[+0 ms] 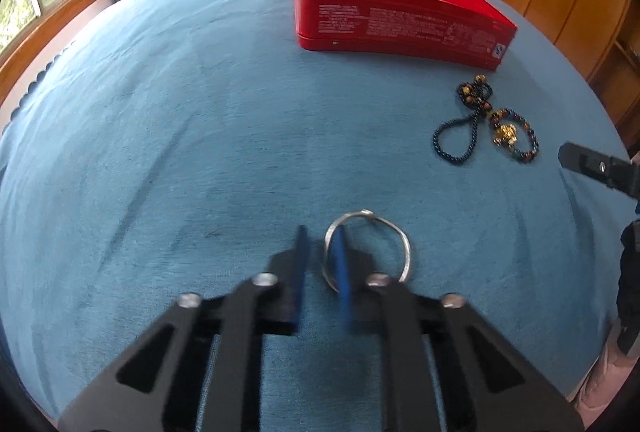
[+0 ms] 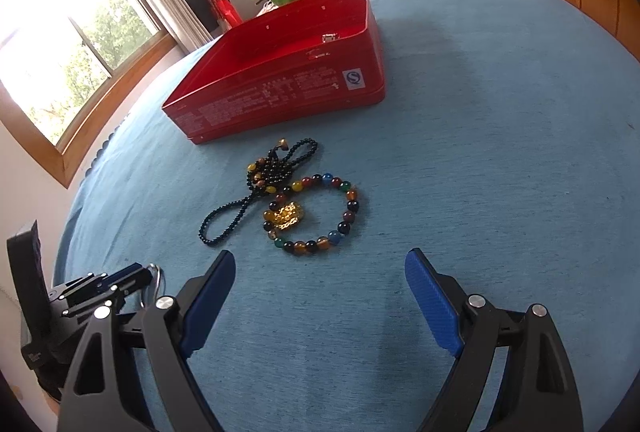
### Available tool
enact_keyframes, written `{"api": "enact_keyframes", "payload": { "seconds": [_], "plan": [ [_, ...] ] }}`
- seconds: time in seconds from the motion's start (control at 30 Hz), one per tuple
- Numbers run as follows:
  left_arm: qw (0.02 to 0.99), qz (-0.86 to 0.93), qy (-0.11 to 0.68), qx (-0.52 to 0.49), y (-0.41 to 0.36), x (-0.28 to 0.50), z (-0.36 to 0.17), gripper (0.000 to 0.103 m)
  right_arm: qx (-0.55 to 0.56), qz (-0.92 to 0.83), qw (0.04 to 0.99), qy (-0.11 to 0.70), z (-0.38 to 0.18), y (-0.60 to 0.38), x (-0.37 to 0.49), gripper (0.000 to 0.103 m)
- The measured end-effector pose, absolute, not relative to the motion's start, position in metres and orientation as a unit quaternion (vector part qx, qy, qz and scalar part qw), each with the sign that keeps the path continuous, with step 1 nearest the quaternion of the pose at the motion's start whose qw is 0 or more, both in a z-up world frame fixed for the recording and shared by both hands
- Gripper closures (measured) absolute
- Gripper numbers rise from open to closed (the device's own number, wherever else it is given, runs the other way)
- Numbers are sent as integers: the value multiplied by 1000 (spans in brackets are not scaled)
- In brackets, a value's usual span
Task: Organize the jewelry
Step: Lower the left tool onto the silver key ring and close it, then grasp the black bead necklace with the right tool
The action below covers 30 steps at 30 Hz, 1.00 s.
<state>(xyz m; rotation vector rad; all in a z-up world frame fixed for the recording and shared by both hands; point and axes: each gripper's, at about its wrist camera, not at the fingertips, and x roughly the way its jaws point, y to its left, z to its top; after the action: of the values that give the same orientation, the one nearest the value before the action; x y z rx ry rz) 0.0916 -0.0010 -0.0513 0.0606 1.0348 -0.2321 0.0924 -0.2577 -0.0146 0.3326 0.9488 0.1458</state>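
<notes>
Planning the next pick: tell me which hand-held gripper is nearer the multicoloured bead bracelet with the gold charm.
Right. The right hand-held gripper stands open just short of the bracelet; the left hand-held gripper is off to its left.

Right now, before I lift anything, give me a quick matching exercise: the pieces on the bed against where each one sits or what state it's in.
Things:
1. silver bangle
2. multicoloured bead bracelet
3. red tin
4. right gripper

States:
A. open-topped, beyond the beads
B. one finger of the left gripper inside its loop
C. jaws wide, nothing between
D. flat on the blue cover, gold charm inside

Pairs: 1-B, 2-D, 3-A, 4-C
</notes>
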Motion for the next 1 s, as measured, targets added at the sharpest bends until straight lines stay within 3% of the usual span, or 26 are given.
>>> {"api": "enact_keyframes", "payload": {
  "seconds": [0.17, 0.27, 0.33, 0.63, 0.7, 1.0],
  "plan": [
    [863, -95, 495, -21, 21, 96, -49, 101, 151, 74, 871, 461, -13, -255, 98, 19],
    [865, -78, 494, -38, 34, 101, -47, 101, 159, 78, 863, 474, -12, -259, 107, 39],
    [865, -75, 493, -46, 39, 102, -47, 101, 155, 78, 861, 478, -8, -259, 115, 43],
    [866, -90, 489, -58, 39, 108, -43, 101, 137, 90, 852, 498, 2, -241, 153, 43],
    [866, -93, 488, -59, 37, 111, -42, 101, 129, 93, 848, 506, 0, -235, 164, 37],
    [864, -99, 489, -60, 34, 126, -44, 101, 99, 80, 828, 545, -21, -210, 197, 32]
  ]
}}
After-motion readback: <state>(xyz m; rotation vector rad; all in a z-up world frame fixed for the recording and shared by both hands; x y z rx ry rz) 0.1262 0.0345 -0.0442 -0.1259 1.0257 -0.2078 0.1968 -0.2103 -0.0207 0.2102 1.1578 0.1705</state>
